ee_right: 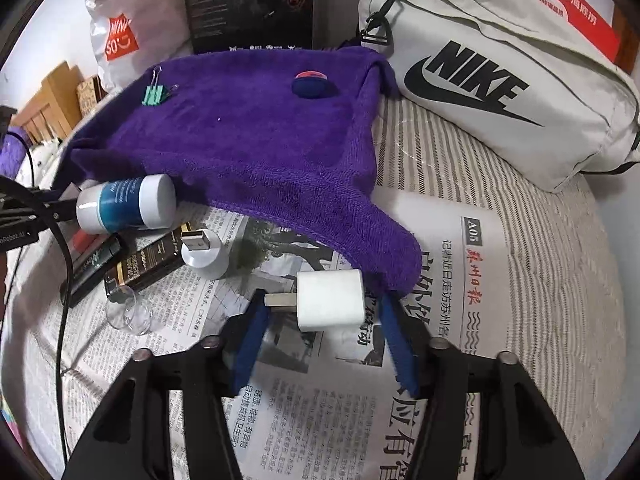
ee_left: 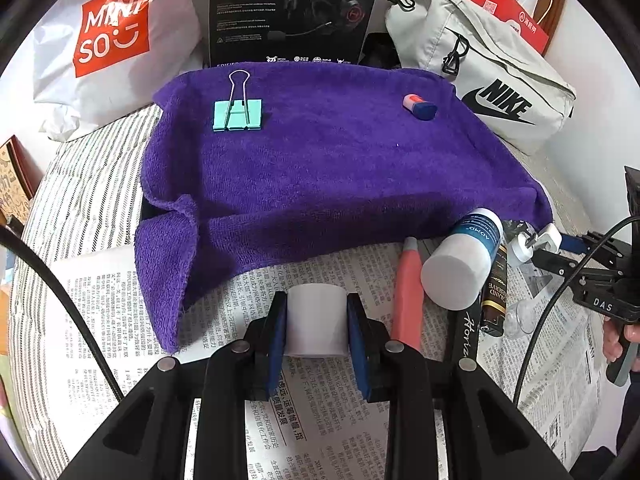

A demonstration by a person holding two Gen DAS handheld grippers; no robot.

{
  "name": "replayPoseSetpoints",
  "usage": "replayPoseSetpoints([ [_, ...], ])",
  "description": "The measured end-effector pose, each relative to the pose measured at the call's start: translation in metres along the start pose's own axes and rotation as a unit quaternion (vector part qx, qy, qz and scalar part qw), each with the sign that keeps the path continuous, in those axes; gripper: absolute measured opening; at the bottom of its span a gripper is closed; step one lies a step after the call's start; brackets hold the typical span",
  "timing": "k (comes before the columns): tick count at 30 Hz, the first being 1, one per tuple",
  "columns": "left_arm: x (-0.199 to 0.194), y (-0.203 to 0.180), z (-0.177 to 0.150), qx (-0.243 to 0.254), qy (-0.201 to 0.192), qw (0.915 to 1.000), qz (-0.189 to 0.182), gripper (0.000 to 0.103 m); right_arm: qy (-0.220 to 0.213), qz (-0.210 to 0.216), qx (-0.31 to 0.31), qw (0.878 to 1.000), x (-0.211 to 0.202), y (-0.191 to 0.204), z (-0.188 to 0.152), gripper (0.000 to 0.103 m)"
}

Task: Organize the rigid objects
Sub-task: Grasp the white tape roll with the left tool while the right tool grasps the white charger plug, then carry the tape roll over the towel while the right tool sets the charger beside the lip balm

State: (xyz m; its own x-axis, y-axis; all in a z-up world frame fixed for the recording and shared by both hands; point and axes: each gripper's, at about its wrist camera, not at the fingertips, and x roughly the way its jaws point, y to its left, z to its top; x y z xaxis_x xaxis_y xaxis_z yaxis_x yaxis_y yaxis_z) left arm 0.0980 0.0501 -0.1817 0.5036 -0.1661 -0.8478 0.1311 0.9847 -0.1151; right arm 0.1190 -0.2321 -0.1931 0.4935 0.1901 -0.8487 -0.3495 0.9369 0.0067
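My left gripper (ee_left: 317,320) is shut on a white cylinder (ee_left: 317,318), held just above the newspaper (ee_left: 328,420) in front of the purple towel (ee_left: 320,160). On the towel lie a green binder clip (ee_left: 238,114) and a blue-pink eraser (ee_left: 420,106). My right gripper (ee_right: 320,312) is open around a white plug charger (ee_right: 330,300) on the newspaper; the pads stand apart from its sides. The charger also shows in the left wrist view (ee_left: 536,242). The clip (ee_right: 154,94) and eraser (ee_right: 310,84) show in the right wrist view too.
A blue-white bottle (ee_left: 464,258), a coral pen (ee_left: 408,292), a dark tube (ee_left: 494,292) and a clear cap (ee_right: 128,310) lie by the towel's edge. A round white USB adapter (ee_right: 204,258) is beside them. A Nike bag (ee_right: 500,92), Miniso bag (ee_left: 108,40) and black box (ee_left: 292,12) stand behind.
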Motion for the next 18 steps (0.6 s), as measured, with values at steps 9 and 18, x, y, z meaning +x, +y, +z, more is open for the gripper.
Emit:
replayPoseSetpoints([
  [9,-0.001,0.0,0.0,-0.005,-0.001,1.0,-0.001,0.027,-0.002,0.01,0.007,1.0,-0.006,-0.001,0.0,0.044],
  [18,-0.011,0.002,-0.003,-0.019,0.009,0.9997,-0.011,0.027,-0.013,0.03,0.005,0.999,-0.03,0.0,-0.001,0.044],
])
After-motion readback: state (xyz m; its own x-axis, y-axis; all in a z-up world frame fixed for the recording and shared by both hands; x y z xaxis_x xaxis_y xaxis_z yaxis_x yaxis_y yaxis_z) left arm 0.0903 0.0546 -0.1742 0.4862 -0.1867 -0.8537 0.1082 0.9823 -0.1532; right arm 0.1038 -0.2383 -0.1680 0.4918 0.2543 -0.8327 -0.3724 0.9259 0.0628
